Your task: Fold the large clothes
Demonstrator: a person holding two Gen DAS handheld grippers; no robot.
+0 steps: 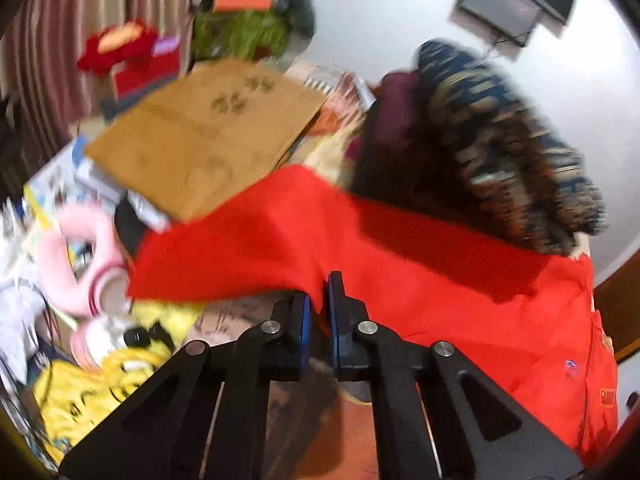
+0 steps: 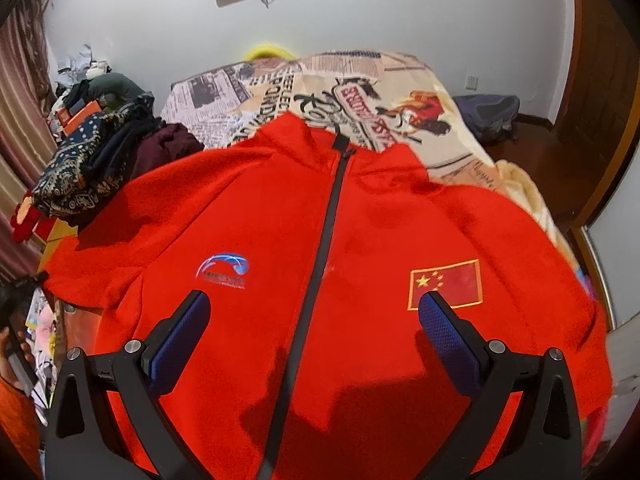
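A large red zip jacket lies front up on a bed with a newspaper-print cover. It has a black zipper, a blue logo and a flag patch. My right gripper is open just above the jacket's chest, one finger on each side of the zipper. My left gripper is shut on the jacket's sleeve and holds its edge up off the bed.
A pile of dark patterned clothes lies at the jacket's left shoulder; it also shows in the left wrist view. A cardboard box, pink and yellow toys and clutter stand beside the bed. A wooden door is at the right.
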